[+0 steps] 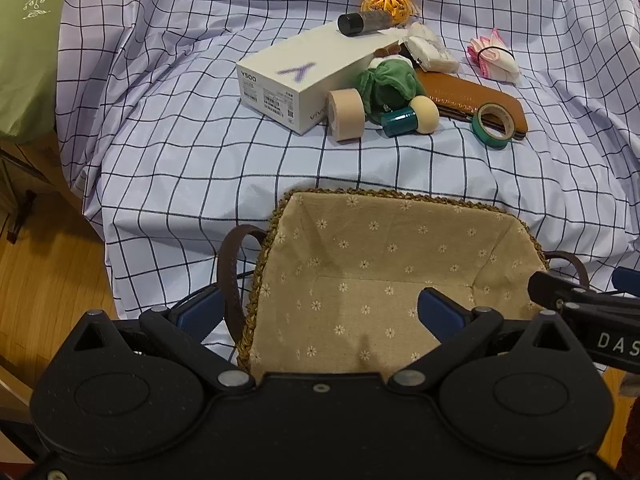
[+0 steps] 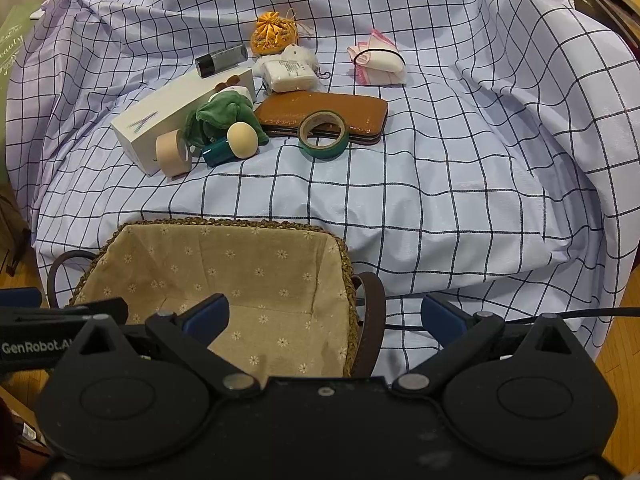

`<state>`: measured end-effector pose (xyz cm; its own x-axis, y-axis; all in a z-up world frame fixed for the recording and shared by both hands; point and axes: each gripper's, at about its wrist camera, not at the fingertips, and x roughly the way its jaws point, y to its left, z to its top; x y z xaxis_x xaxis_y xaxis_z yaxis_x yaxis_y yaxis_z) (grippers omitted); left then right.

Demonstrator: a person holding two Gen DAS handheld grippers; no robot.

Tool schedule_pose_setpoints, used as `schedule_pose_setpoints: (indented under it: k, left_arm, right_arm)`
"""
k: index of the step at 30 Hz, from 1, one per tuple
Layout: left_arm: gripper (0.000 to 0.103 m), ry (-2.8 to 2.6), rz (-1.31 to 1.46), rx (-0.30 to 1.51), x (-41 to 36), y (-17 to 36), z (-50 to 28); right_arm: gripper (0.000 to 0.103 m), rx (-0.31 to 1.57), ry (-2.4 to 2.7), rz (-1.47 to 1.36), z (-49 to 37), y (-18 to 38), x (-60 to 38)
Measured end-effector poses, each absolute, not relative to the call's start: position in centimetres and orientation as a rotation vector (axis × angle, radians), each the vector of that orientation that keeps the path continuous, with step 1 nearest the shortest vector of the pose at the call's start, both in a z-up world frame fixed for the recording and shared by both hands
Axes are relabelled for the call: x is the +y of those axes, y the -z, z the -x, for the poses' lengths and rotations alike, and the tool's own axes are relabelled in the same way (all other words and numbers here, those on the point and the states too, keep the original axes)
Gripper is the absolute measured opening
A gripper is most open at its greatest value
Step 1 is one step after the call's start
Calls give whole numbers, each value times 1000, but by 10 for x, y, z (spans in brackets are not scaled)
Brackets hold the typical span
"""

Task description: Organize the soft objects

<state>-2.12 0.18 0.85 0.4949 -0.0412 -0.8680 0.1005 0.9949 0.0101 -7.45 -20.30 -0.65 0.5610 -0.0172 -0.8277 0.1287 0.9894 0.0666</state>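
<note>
Left claw [image 1: 322,314] spread wide and holding nothing, straddling the basket's [image 1: 260,276] left rim, right claw [image 2: 326,314] likewise spread over its right rim, green plush [image 2: 224,118] among the clutter at 11 o'clock on the checked cloth [image 2: 440,184], against the white box [image 2: 168,116]

Two matte black plastic grippers [image 1: 320,316] [image 2: 324,316] with blue finger pads [image 1: 440,312], silver pivot screws [image 2: 239,381], white "GenRobot.AI" lettering at nine o'clock.
</note>
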Motion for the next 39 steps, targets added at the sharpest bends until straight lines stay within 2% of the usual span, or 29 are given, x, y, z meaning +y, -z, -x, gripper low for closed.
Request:
schedule_pose_setpoints:
  k: [17, 24, 27, 31, 37, 39]
  left_arm:
    - [100, 83, -72, 937, 5, -28, -12]
    - [100, 112, -56, 943, 5, -26, -34]
    - [95, 120, -48, 946, 5, -24, -42]
    - [95, 121, -35, 939, 4, -22, -52]
    - [95, 130, -36, 950, 2, -16, -67]
    - [95, 132, -36, 958, 1, -14, -72]
  right_arm:
    - [102, 921, 106, -57, 44, -3, -208]
    - [102, 947, 93, -52, 16, -2, -212]
    - [102, 928, 76, -76, 5, -3, -215]
    - [95, 887, 64, -85, -8, -4, -216]
    - [95, 875, 60, -74, -36, 1, -217]
    - [88, 889, 61, -81, -45, 5, -217]
